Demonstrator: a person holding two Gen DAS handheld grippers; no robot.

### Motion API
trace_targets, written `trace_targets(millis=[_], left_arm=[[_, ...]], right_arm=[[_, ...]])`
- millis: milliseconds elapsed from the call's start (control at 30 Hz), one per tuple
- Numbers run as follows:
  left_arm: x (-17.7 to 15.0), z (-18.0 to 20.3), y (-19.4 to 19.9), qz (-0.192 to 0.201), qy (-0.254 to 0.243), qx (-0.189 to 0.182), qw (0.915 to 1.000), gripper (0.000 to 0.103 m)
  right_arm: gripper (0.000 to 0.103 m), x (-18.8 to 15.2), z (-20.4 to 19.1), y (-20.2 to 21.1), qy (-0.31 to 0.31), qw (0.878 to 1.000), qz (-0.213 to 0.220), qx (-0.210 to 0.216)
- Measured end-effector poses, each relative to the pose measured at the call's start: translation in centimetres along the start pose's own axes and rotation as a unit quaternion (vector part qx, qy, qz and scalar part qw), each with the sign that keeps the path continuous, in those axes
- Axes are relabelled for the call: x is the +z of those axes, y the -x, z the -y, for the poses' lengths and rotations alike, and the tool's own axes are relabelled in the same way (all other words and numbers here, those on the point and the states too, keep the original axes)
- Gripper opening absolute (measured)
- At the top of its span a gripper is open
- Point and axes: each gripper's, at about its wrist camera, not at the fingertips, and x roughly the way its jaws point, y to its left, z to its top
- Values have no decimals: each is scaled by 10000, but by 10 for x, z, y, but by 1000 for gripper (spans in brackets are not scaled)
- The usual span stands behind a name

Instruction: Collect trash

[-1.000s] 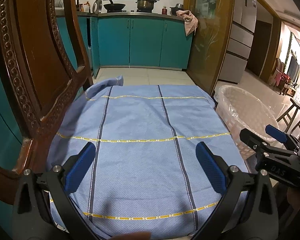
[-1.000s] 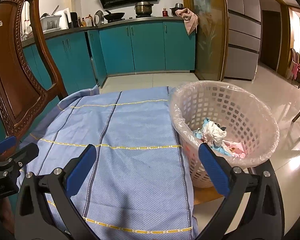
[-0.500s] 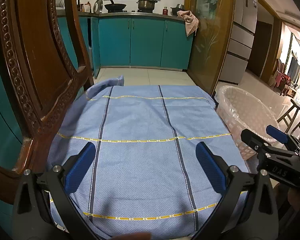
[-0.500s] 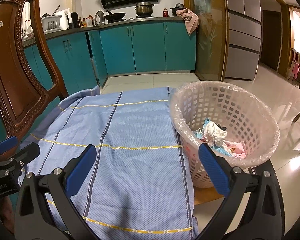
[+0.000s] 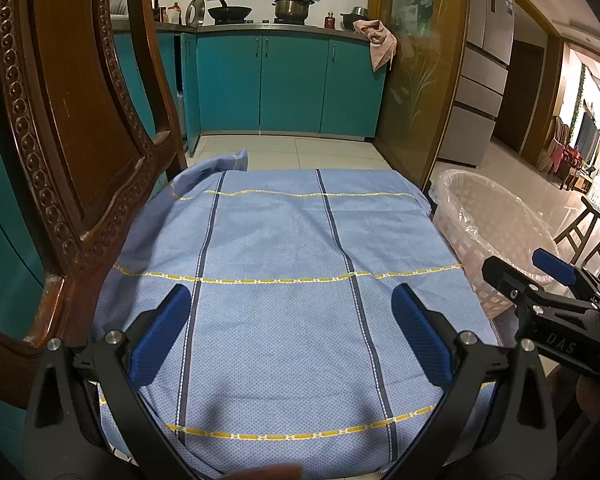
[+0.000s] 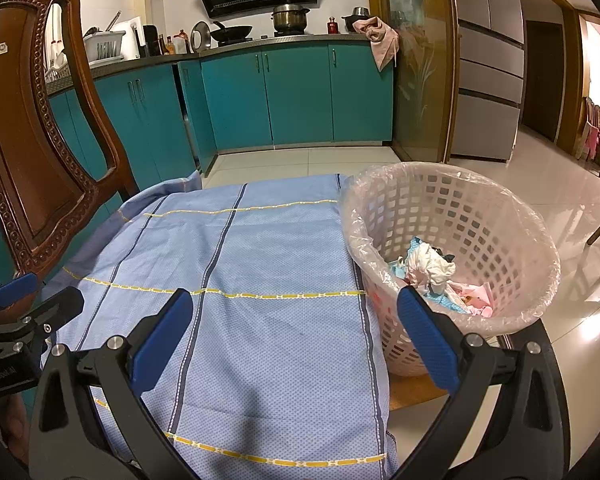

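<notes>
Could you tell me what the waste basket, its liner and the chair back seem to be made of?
The waste basket looks like moulded white plastic, given its regular square holes. Its liner seems thin clear plastic film, glossy and wrinkled over the rim. The chair back appears to be dark varnished wood, with carved beading and a sheen.

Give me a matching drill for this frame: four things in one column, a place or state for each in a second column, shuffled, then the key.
Things:
1. crumpled trash
2. cloth
3. left gripper
4. pink rag

Places or states:
A. spread flat over the table, nothing on it
B. hanging off the kitchen counter edge
C. open, holding nothing
D. inside the basket lined with a plastic bag

Pairs: 1-D, 2-A, 3-C, 4-B
</notes>
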Motion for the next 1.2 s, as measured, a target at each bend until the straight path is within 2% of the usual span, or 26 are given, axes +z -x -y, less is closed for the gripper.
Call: trace_targets(millis=[1200], left_arm=[[-3, 2, -2, -36, 6, -7, 10000, 100]], right_arm=[[100, -2, 0, 0, 25, 10000, -10, 17]])
